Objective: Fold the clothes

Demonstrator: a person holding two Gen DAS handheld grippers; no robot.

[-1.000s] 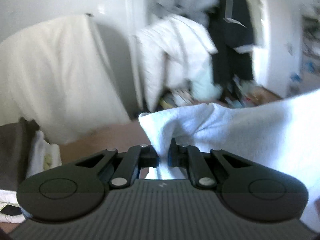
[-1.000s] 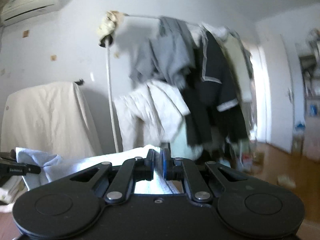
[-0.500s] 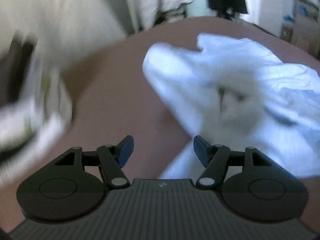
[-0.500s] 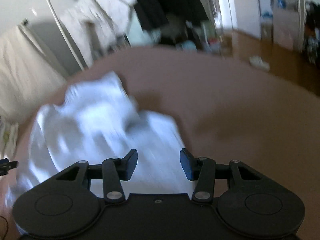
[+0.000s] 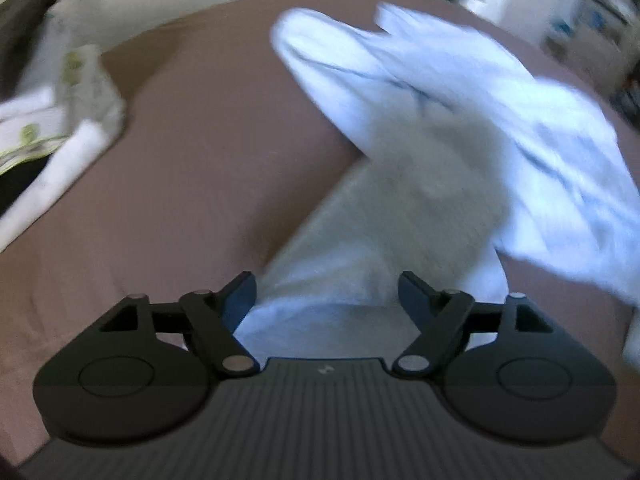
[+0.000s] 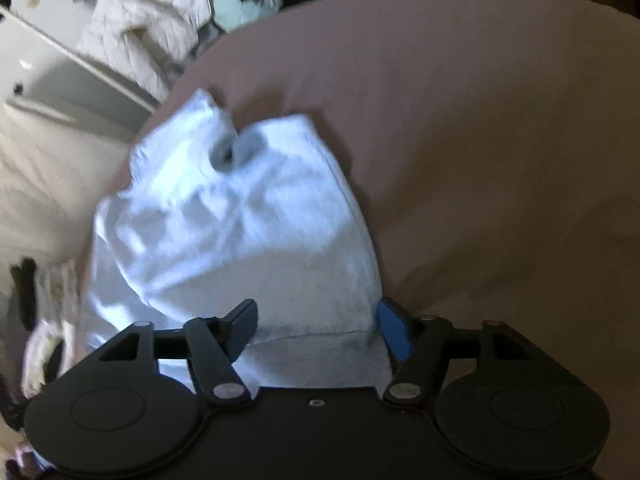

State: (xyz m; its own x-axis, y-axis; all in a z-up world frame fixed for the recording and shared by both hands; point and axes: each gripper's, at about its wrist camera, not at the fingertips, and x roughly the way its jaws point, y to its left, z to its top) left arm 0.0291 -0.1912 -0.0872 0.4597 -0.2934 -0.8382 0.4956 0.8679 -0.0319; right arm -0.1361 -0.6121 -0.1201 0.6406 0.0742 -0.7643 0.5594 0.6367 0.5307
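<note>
A white garment (image 5: 432, 152) lies crumpled on the brown bed sheet (image 5: 192, 160). My left gripper (image 5: 328, 296) hovers over its near end, jaws still opening, cloth showing below the gap but not pinched by the pads. In the right wrist view the same white garment (image 6: 240, 216) spreads ahead, its hem just beyond my right gripper (image 6: 316, 320). That gripper's jaws are opening too, and the blue pads stand clear of the cloth.
A stack of folded clothes (image 5: 52, 120), white with green print and a dark piece on top, sits at the left of the bed. A white padded jacket (image 6: 144, 24) and other clothes hang beyond the far edge. Bare brown sheet (image 6: 500, 140) spreads to the right.
Both grippers were shut on the raised white garment; they dropped toward the bed, tilted down and let go. The garment now lies on the sheet and the jaws stand wider.
</note>
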